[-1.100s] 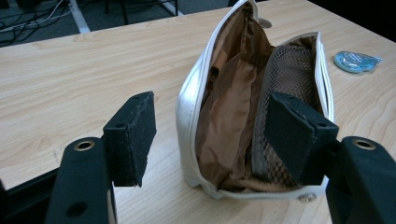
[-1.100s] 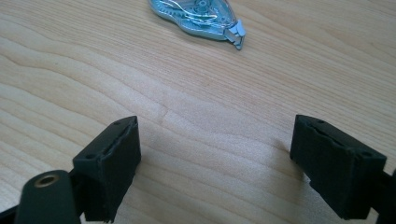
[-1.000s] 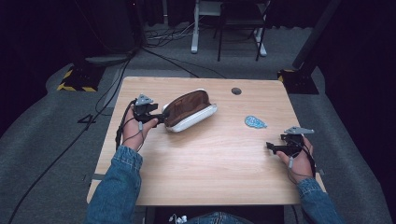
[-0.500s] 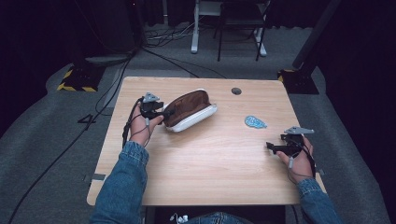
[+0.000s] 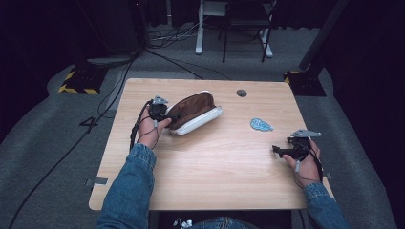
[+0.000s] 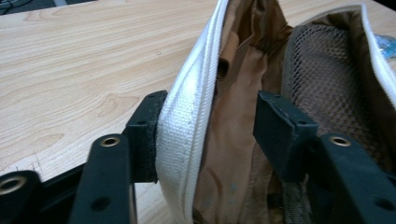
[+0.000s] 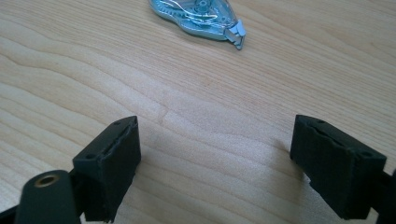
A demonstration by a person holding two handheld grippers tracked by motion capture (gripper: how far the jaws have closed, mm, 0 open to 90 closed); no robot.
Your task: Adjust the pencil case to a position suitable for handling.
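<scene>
Left gripper (image 6: 208,135), lower centre of the left gripper view: jaws partly apart and straddling the near wall of the pouch (image 6: 280,84), one jaw outside against the white zipper edge (image 6: 187,126), the other inside by the tan lining; the pictures do not settle whether they have yet closed on the fabric. In the high view this gripper (image 5: 168,115) meets the pouch's (image 5: 193,112) left end, upper left of centre on the table (image 5: 210,186).

Right gripper (image 7: 215,163), bottom of the right gripper view: jaws wide apart with nothing between them, low over bare wood. In the high view it (image 5: 278,150) sits at lower right, well apart from the pouch.

Correction-tape dispenser (image 7: 198,14), top centre of the right gripper view, lying flat; in the high view (image 5: 261,125) between the pouch and the right gripper.

Handling, as judged: the pouch appears soft, light and limp, with a mesh inner pocket; its walls will sag, so the stiffer zipper edge offers the surest hold. The dispenser looks hard, smooth and light; pinch across its narrow sides.
</scene>
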